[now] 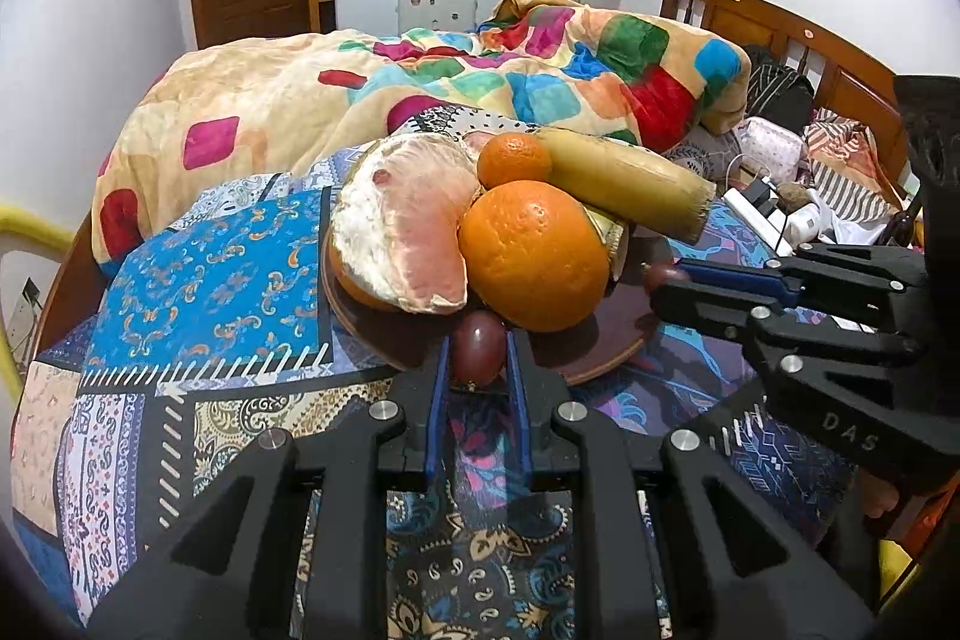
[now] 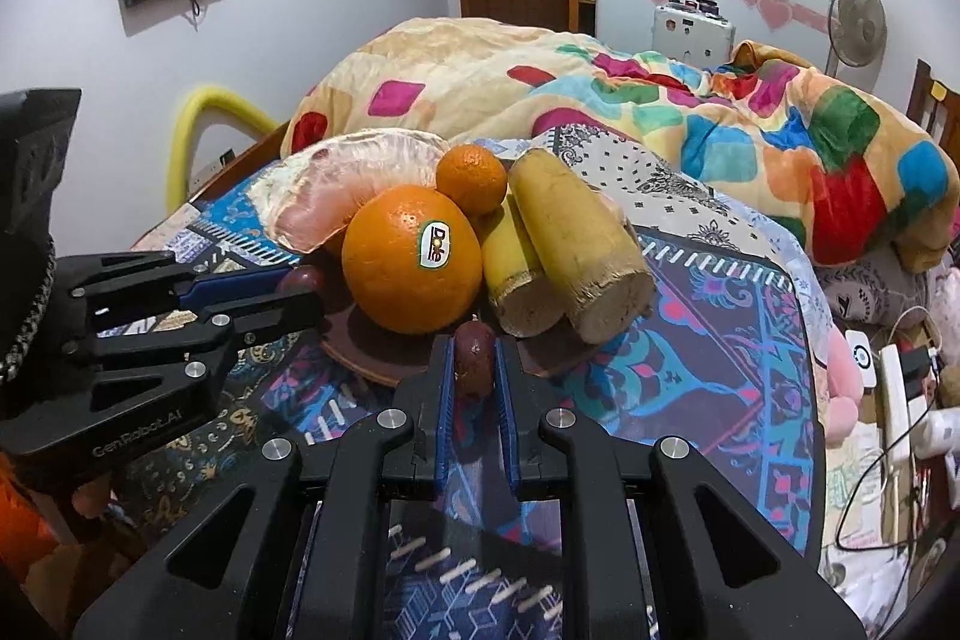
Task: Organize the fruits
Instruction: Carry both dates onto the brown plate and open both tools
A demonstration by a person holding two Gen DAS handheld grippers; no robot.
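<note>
Two hand-held grippers meet over a brown plate (image 1: pixel 606 346) on the patterned bedspread (image 1: pixel 204 280), the left gripper (image 1: pixel 477 358) clamped on one dark grape (image 1: pixel 478 349), the right gripper (image 2: pixel 474 361) on another grape (image 2: pixel 474 358). A large orange (image 2: pixel 411 259), small mandarin (image 2: pixel 471 178), pomelo segment (image 1: pixel 402 226) and two sugarcane pieces (image 2: pixel 579 244) (stacked closely) already sit on the plate; only the grapes appear left to place.

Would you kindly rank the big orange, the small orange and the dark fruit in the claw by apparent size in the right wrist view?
1. Big orange
2. Small orange
3. Dark fruit, though it sits nearest the camera
</note>
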